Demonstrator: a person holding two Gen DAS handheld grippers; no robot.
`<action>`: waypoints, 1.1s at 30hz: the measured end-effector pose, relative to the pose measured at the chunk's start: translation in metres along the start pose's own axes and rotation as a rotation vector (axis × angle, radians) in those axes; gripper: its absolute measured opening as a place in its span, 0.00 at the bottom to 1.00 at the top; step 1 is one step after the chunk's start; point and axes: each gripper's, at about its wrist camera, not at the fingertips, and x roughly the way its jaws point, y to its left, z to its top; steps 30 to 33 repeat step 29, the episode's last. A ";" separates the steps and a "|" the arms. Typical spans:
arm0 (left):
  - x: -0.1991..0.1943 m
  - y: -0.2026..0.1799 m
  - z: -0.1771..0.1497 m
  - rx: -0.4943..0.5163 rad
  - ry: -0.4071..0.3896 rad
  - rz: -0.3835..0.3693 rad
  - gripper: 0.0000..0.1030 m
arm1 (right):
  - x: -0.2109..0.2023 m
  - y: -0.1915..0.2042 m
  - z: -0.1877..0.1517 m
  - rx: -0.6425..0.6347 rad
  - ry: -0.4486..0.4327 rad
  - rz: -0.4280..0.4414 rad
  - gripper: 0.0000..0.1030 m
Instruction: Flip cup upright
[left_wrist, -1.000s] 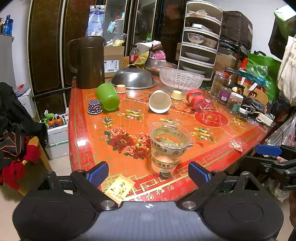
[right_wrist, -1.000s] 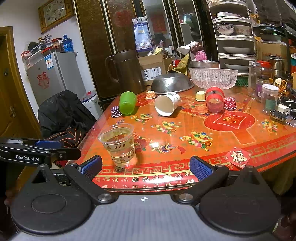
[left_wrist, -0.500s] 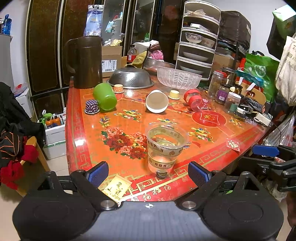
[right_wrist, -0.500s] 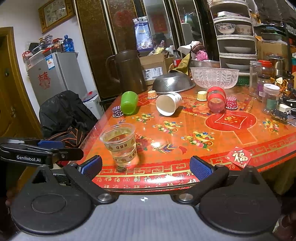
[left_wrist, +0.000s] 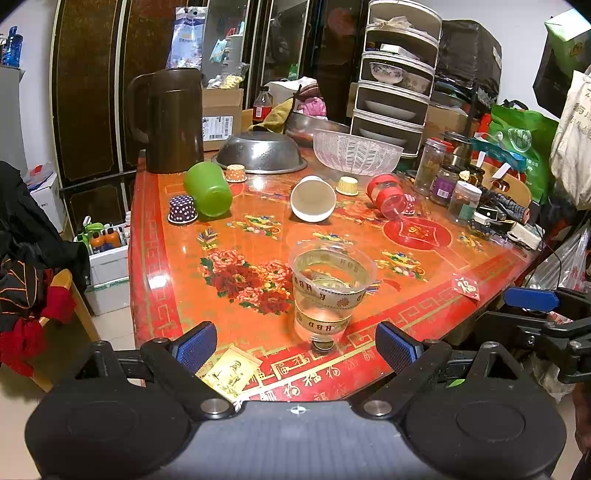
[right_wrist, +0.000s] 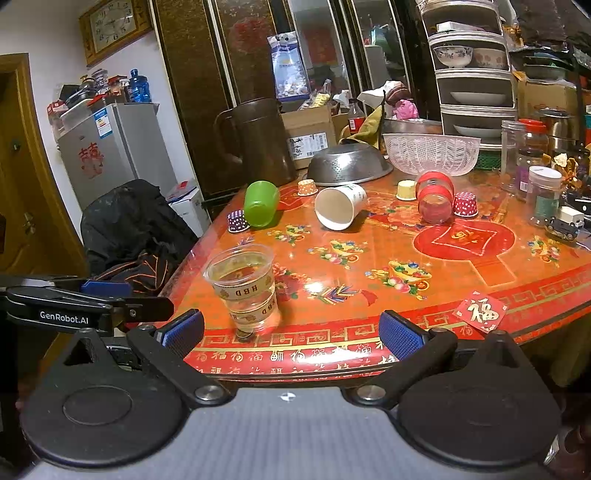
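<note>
A clear plastic cup with gold "HBD" bands stands upright near the table's front edge; it also shows in the right wrist view. A white paper cup, a green cup and a red-lidded cup lie on their sides farther back. My left gripper is open and empty, just in front of the clear cup. My right gripper is open and empty at the table edge, the clear cup just left of its middle.
The red floral table carries a brown jug, an upturned steel colander, a clear basket bowl, small cupcake cases and jars. A card lies at the front edge. A tiered rack stands behind.
The left view has drifted slightly, so the scene sits a little lower and closer. The right view has barely shifted. Nothing on the table moved and both grippers stayed open.
</note>
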 end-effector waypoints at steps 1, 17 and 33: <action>0.000 0.000 0.000 -0.001 0.001 0.000 0.92 | 0.000 -0.001 0.000 0.001 -0.001 0.000 0.99; 0.002 0.000 -0.001 -0.003 -0.002 0.000 0.92 | 0.000 -0.001 0.000 0.003 0.002 0.002 0.99; 0.000 -0.003 -0.001 0.029 -0.052 0.004 0.93 | 0.002 -0.001 -0.002 0.009 0.004 0.004 0.99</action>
